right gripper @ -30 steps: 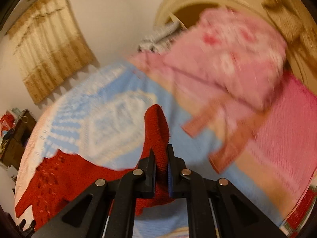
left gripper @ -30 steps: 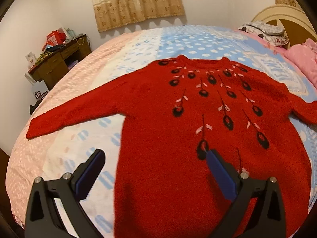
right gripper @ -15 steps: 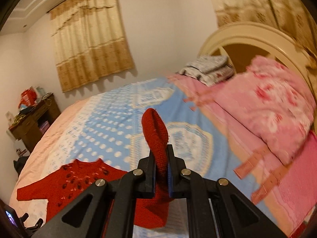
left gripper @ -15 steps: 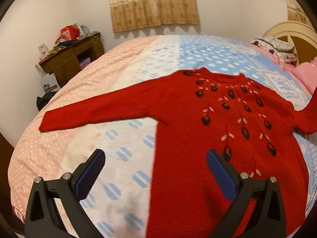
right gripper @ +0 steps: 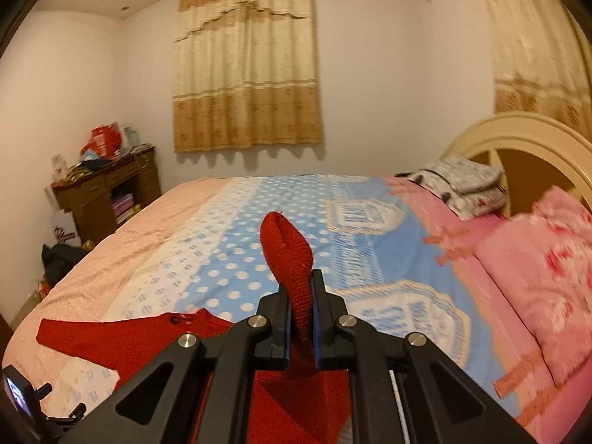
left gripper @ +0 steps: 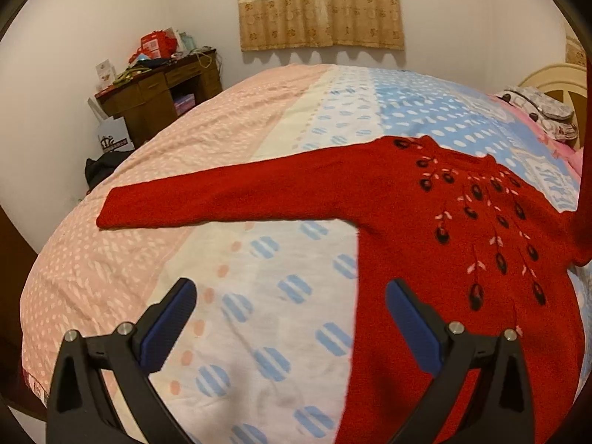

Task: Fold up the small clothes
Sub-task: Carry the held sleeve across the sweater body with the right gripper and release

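A red knitted sweater (left gripper: 462, 251) with dark embroidered motifs lies flat on the bed, its left sleeve (left gripper: 222, 196) stretched out to the left. My left gripper (left gripper: 292, 314) hovers open over the bedspread, just left of the sweater's side, with nothing between its blue pads. In the right wrist view my right gripper (right gripper: 299, 296) is shut on the sweater's other sleeve cuff (right gripper: 285, 248), which sticks up past the fingers and is lifted off the bed. That raised sleeve (left gripper: 584, 203) shows at the right edge of the left wrist view.
The bedspread (left gripper: 259, 140) runs pink, white and blue. Pink pillows (right gripper: 536, 259) and a folded grey cloth (right gripper: 462, 185) lie by the cream headboard (right gripper: 518, 137). A cluttered wooden desk (left gripper: 159, 96) stands against the wall at the far left, near curtains (right gripper: 248, 66).
My right gripper has risen and swung left with the sleeve cuff, lifting the sleeve off the bed. My left gripper has drifted left, off the sweater's body and over the bare bedspread.
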Demonstrator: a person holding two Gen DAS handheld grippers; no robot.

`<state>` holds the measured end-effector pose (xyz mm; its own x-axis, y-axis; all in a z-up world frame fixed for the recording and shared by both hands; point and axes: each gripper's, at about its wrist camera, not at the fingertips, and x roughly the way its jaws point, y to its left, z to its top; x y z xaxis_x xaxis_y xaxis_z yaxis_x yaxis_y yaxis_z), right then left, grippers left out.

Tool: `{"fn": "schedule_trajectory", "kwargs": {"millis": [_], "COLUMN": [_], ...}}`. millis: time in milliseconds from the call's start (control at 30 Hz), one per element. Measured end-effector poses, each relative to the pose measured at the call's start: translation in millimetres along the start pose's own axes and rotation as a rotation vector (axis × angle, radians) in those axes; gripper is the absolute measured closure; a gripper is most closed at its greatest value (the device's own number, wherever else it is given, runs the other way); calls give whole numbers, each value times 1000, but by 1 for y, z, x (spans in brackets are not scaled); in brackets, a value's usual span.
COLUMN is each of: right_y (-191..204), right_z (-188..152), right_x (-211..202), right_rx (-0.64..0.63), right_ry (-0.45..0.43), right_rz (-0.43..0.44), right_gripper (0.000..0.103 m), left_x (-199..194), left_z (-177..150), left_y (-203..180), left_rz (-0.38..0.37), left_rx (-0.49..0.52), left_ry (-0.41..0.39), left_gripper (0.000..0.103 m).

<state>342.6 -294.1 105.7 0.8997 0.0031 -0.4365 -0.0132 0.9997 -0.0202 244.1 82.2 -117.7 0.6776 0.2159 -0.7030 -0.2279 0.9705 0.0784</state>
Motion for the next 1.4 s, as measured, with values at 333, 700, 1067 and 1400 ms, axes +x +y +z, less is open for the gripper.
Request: {"fn": "schedule_trajectory", "kwargs": {"millis": [333, 700, 1067, 1400], "right_y": [117, 241, 304, 327], "right_z": [3, -91, -169, -210], "right_x": [50, 145, 209, 222], "right_rx": [-154, -257, -297, -315], "right_ry": [31, 210, 381, 462], "right_rz": [129, 268, 327, 361], "right_gripper": [95, 95, 96, 94], "left_x": [12, 31, 40, 36], "left_z": [-7, -16, -20, -21], "left_y": [27, 47, 56, 44], "left_rz": [22, 42, 50, 49], "left_rx": [-34, -58, -69, -43], "left_ry": [26, 72, 99, 105], "left_gripper": [0, 0, 0, 0]}}
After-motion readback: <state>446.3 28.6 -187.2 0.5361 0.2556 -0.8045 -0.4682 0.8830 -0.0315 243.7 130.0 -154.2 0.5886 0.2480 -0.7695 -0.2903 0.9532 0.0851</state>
